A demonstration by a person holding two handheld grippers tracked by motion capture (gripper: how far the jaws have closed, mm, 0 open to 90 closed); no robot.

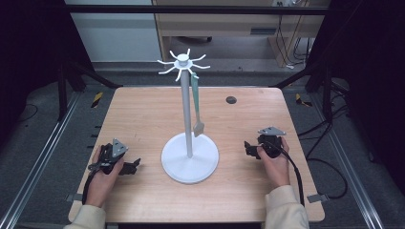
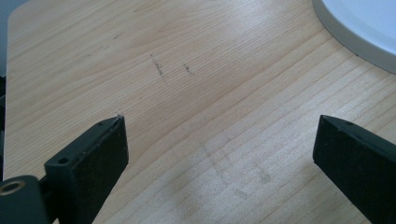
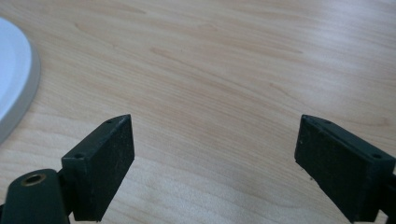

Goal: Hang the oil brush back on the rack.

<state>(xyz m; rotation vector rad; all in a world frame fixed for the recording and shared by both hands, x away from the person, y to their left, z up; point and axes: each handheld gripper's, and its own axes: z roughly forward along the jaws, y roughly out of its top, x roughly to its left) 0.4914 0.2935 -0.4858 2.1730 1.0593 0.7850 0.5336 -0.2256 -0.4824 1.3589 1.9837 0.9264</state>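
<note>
two hand-held grippers rested low on the wooden desk (image 1: pixel 143 119), one at each side of a white hanger stand (image 1: pixel 189 151). the left hand-held gripper (image 1: pixel 133 165), held in the person's left hand (image 1: pixel 106 174), lay just left of the stand's round base, pointing toward it; in the left gripper view its jaws stood wide apart over bare wood with nothing between them, and the base's rim (image 2: pixel 359 32) showed at the upper right. the right hand-held gripper (image 1: pixel 247 149), held in the right hand (image 1: pixel 274 162), sat to the right of the base, a little farther from it; in the right gripper view its jaws were likewise spread wide and empty, the base's edge (image 3: pixel 14 84) at the left. the stand's pole rose upright from the base to a ring of white hooks (image 1: pixel 183 63). a green-handled spatula (image 1: pixel 197 102) hung from one hook, its pale blade dangling beside the pole just above the base. a small dark disc (image 1: pixel 231 99) lay on the desk behind the stand to the right.
</note>
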